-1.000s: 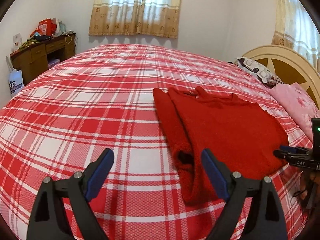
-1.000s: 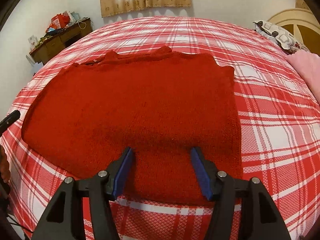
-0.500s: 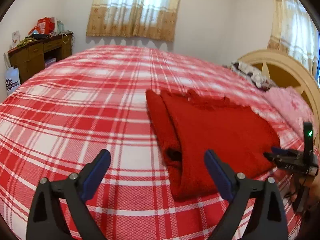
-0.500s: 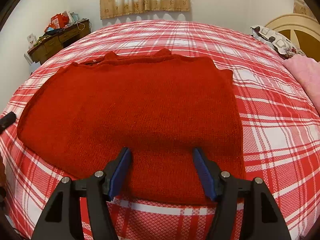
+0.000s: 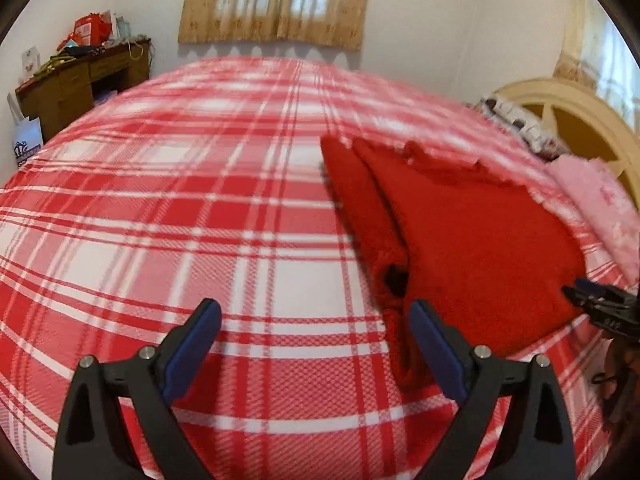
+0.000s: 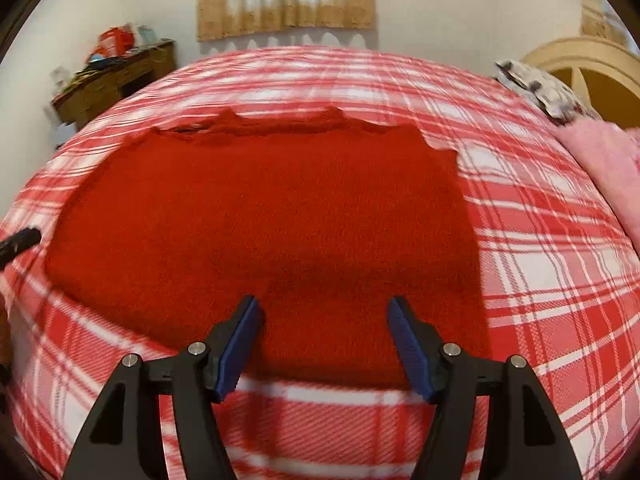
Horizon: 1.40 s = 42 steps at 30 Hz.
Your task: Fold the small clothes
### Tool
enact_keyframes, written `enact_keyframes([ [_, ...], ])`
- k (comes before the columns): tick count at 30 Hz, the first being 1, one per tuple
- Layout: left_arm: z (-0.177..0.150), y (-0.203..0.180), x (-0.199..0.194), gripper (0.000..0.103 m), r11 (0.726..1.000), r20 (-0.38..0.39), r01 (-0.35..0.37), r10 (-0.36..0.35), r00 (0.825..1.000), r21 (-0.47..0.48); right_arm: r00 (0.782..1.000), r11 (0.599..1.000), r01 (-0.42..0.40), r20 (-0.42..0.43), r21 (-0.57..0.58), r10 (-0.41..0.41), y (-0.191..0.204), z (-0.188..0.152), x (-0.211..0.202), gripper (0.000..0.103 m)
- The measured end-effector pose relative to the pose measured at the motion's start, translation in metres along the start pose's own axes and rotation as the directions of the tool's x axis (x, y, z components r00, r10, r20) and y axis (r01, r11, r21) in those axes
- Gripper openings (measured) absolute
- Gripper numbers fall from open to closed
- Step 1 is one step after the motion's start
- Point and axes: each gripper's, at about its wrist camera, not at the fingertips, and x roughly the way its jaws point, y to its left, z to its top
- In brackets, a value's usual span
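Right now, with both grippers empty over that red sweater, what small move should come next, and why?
Probably lower the right gripper onto the near hem of the red sweater and close. The sweater lies flat on the plaid bedspread, one sleeve already folded in, and nothing is held.

A red and white plaid bedspread [image 5: 200, 208] stretches ahead of and beneath the gripper. Far ahead, tan curtains [image 5: 276, 0] hang on the wall. Ahead to the left stands a cluttered wooden desk [image 5: 80, 84]; ahead to the right, a cream headboard [image 5: 568, 108], a patterned pillow [image 6: 540, 84] and a pink blanket [image 5: 600, 200].
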Motion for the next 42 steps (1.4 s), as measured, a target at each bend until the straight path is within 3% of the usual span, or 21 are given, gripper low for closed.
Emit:
enact_keyframes([
  [4,0.004,0.02,-0.018,0.102,1.0,0.057,-0.008,0.008,0.998,-0.001,0.999,0.99,-0.024,0.024,-0.136,0.028,0.042,0.001,-0.01,0.067],
  [10,0.016,0.048,-0.009,0.102,0.998,0.049,-0.036,0.038,0.998,-0.048,0.996,0.947,-0.074,0.021,-0.313,0.085,0.114,0.005,-0.009,0.067],
  [17,0.022,0.057,0.014,0.102,0.989,-0.005,0.088,-0.089,0.996,-0.122,0.99,0.873,-0.081,0.061,-0.481,0.126,0.184,0.001,-0.007,0.067],
  [21,0.035,0.054,0.022,0.103,0.968,-0.001,0.191,-0.193,0.981,-0.164,0.988,0.841,-0.037,0.104,-0.539,0.11,0.21,-0.004,-0.003,0.067],
  [25,0.051,0.04,0.032,0.103,0.955,-0.016,0.251,-0.257,0.966,-0.158,0.986,0.818,0.026,0.151,-0.574,0.075,0.223,-0.006,0.001,0.067],
  [31,0.063,0.019,0.057,0.103,0.929,-0.042,0.324,-0.336,0.941,-0.181,0.984,0.815,0.034,0.163,-0.579,0.074,0.226,-0.009,0.006,0.067],
  [38,0.072,0.002,0.08,0.102,0.928,-0.074,0.331,-0.347,0.935,-0.173,0.982,0.816,0.049,0.175,-0.576,0.064,0.229,-0.008,0.009,0.067],
  [42,0.074,0.002,0.085,0.094,0.922,-0.067,0.344,-0.36,0.931,-0.177,0.982,0.822,0.046,0.175,-0.568,0.066,0.229,-0.007,0.01,0.067],
])
